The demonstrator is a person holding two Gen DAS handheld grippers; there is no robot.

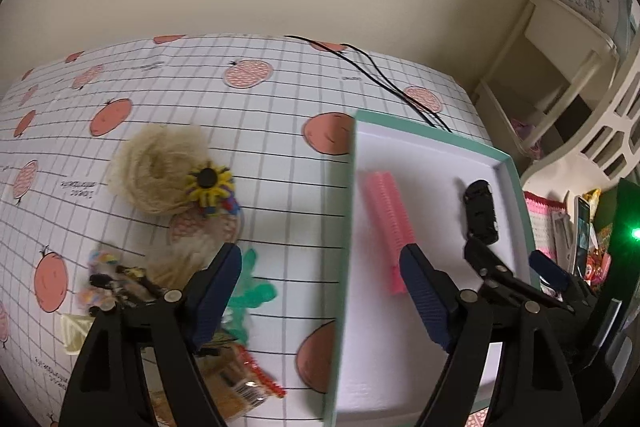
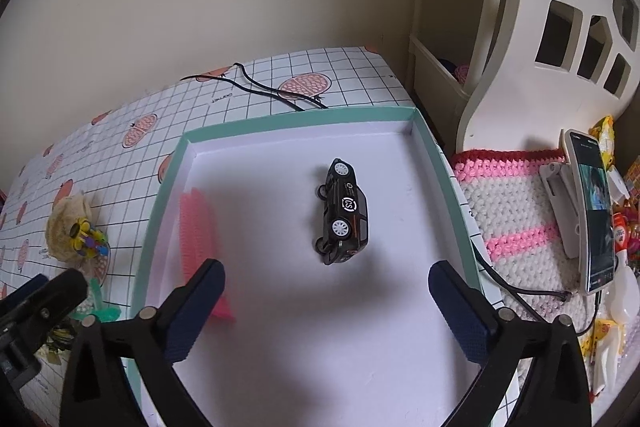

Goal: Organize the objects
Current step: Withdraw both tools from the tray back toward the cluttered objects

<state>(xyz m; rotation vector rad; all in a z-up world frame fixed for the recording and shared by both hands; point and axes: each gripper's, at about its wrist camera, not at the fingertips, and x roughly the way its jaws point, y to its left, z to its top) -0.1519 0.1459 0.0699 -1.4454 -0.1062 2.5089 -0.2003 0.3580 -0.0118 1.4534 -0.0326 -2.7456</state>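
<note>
Toy car [image 2: 344, 213] and pink roller [image 2: 200, 227] lie in tray [image 2: 296, 119]; both hand-held grippers open.

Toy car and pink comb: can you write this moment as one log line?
tray: holds toy car on its side, pink comb | both jaws: open, empty | table: hair things remain

My work surface is a table [image 2: 352, 75] covered with a white grid cloth printed with orange fruit. Directly on it lie a green-rimmed box lid [image 2: 296, 117], a black cable [image 2: 264, 91], a straw bundle [image 1: 160, 171] and a heap of small accessories [image 1: 120, 279].
</note>
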